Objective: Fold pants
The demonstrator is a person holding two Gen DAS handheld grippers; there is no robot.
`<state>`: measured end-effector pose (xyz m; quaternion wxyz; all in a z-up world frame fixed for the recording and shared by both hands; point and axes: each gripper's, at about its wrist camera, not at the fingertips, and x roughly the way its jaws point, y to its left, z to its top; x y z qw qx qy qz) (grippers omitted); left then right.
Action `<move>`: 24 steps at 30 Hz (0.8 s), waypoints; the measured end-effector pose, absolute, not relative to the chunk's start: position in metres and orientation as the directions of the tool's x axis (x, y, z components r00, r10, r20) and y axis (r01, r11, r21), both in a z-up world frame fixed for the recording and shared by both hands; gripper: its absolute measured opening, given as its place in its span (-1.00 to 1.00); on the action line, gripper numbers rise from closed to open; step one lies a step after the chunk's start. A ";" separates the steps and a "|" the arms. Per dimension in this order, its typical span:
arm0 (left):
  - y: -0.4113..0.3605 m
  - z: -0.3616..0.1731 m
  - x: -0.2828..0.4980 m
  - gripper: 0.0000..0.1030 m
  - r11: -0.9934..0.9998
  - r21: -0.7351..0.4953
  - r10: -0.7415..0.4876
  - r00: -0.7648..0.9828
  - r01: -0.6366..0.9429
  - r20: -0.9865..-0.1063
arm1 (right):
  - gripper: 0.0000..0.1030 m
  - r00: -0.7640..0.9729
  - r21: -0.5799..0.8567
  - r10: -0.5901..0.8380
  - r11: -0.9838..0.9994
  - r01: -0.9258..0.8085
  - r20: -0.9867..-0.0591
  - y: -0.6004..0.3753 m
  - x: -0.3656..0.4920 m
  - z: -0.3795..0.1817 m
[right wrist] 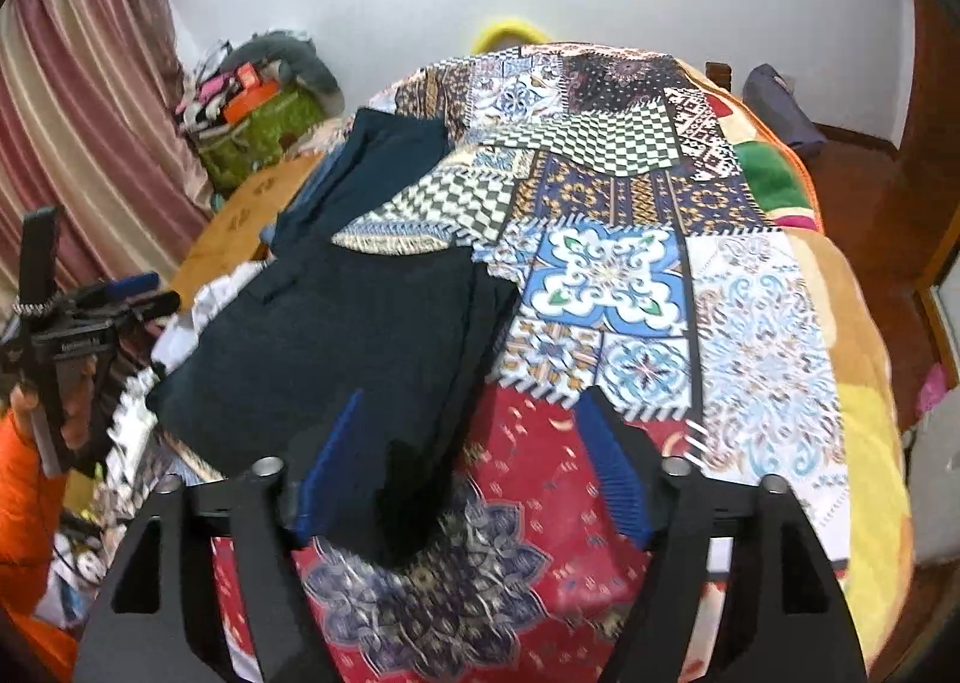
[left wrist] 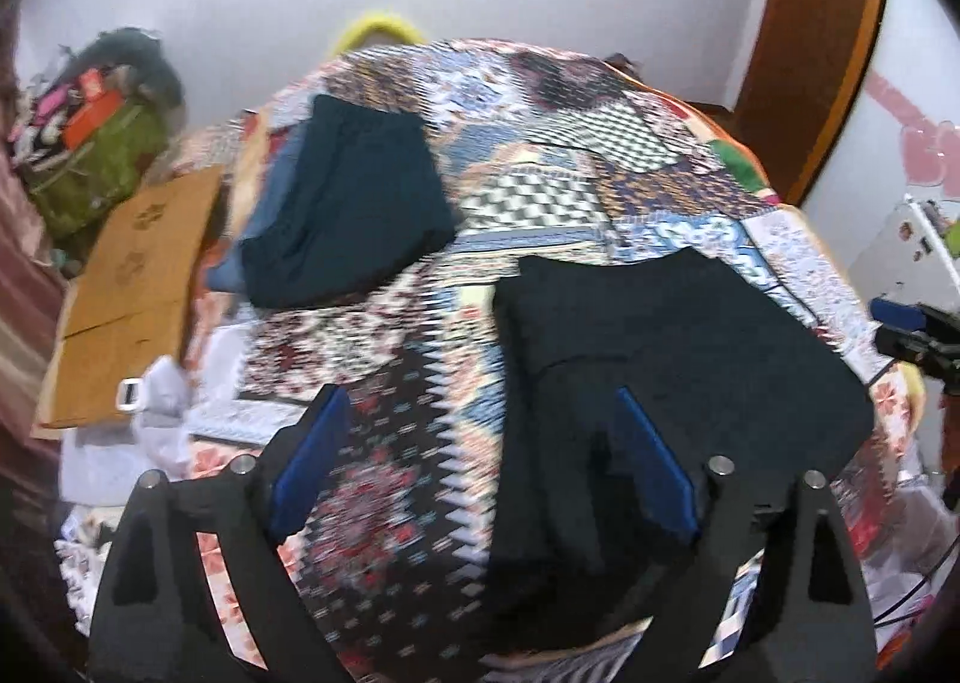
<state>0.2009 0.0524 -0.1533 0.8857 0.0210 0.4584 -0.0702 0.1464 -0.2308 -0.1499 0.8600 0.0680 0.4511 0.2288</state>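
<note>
Presently, 2 grippers hover over a patterned quilt (right wrist: 762,323), both with fingers spread apart and gripping nothing. The left gripper (left wrist: 480,461) and right gripper (right wrist: 474,443) flank the near end of the dark pants (left wrist: 672,347), which lie flat and already partly doubled, a narrow end trailing toward the cameras. A stack (left wrist: 348,203) of darker folded cloth rests farther back, well apart. Judged step: between folds, before regrasping. The next move likely calls for pinching the near edge at 2 points and carrying it over evenly; motion blur hides the seams.
</note>
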 end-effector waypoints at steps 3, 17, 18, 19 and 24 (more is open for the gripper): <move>0.042 -0.167 0.222 0.78 0.986 -0.061 -0.133 0.518 0.154 -0.845 | 0.48 0.446 0.372 0.480 0.875 -0.312 -0.756 -0.225 0.161 -0.164; 0.037 -0.229 0.277 0.69 0.924 -0.372 -0.383 0.238 0.091 -0.893 | 0.45 0.197 0.558 0.618 0.778 -0.289 -0.761 -0.202 0.212 -0.222; 0.039 -0.230 0.279 0.62 0.915 -0.394 -0.402 0.229 0.085 -0.886 | 0.38 0.189 0.567 0.628 0.769 -0.295 -0.755 -0.200 0.214 -0.224; 0.040 -0.231 0.281 0.50 0.907 -0.413 -0.421 0.222 0.083 -0.879 | 0.32 0.182 0.574 0.636 0.762 -0.299 -0.750 -0.199 0.215 -0.224; 0.035 -0.223 0.280 0.07 0.899 -0.423 -0.437 0.228 0.109 -0.870 | -0.18 0.144 0.607 0.665 0.735 -0.303 -0.733 -0.195 0.219 -0.221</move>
